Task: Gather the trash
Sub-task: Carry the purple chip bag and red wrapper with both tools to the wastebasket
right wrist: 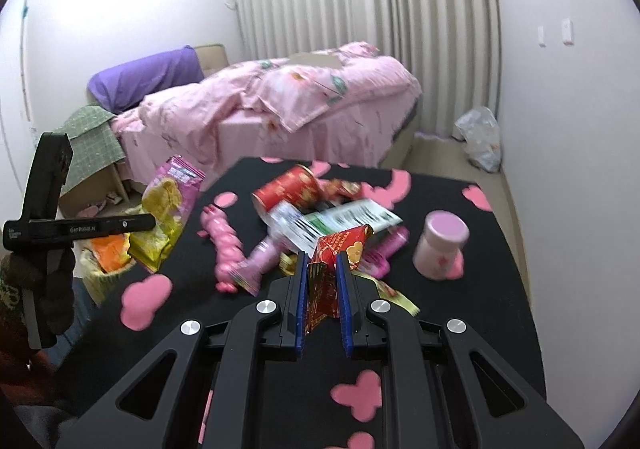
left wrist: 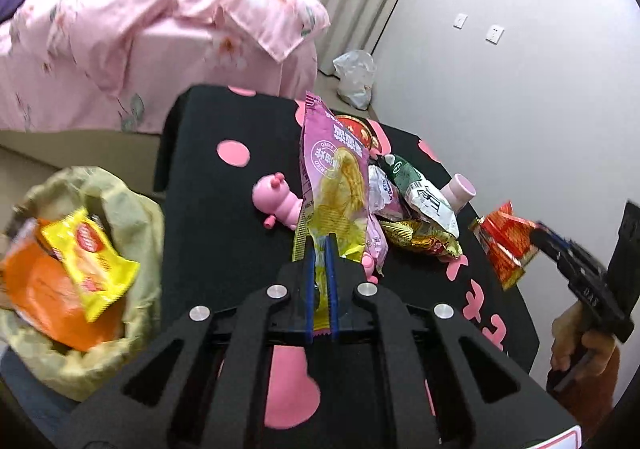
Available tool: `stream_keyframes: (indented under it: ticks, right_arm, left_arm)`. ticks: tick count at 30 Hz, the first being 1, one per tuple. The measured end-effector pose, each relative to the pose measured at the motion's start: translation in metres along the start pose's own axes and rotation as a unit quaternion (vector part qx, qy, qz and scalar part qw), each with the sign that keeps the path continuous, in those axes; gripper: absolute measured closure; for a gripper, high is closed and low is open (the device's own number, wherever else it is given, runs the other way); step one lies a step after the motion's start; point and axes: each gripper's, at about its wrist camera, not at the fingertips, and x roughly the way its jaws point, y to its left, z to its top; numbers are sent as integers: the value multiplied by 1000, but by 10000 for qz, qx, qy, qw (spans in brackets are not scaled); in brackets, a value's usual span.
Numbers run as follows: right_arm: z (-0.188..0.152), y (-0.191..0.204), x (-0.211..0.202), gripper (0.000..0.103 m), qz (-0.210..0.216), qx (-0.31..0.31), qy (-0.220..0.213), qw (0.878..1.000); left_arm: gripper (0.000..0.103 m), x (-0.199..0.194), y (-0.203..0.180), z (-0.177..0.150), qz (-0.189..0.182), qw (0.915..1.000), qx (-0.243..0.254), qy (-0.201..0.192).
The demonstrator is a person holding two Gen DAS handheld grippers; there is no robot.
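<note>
My left gripper (left wrist: 322,249) is shut on the bottom edge of a pink-and-yellow snack wrapper (left wrist: 334,169), which stands upright above the black table (left wrist: 208,189). The same wrapper (right wrist: 168,201) hangs over the table's left edge in the right wrist view. My right gripper (right wrist: 322,263) is shut on a crumpled red wrapper (right wrist: 344,245), lifted off the pile; from the left it shows as the red wrapper (left wrist: 506,245) at the right gripper (left wrist: 538,231). A yellowish trash bag (left wrist: 120,201) sits left of the table, holding orange and yellow packets.
A pile on the table holds a red can (right wrist: 292,185), a green-white packet (left wrist: 424,189) and a gold wrapper (left wrist: 420,239). A pink toy (left wrist: 276,201) and a pink bottle (right wrist: 440,245) stand beside it. A pink bed (right wrist: 300,105) lies behind.
</note>
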Motion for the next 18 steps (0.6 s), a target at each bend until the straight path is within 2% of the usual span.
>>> stream_keyframes:
  ticks: [7,13,18]
  right_arm:
    - [29,49,11,88,514,-252,-145,9983]
    - [47,106,26,88,823,-802,-165,9932]
    - [57,150,42,88,1093,-1116,-125,9876]
  left_arm:
    - [98,-43,26,-6,330,9993,-60,-186]
    - [98,-80,69,-16,706,9960,-359,-416]
    - [98,-103,116,-31,1062,9911,-696,-394]
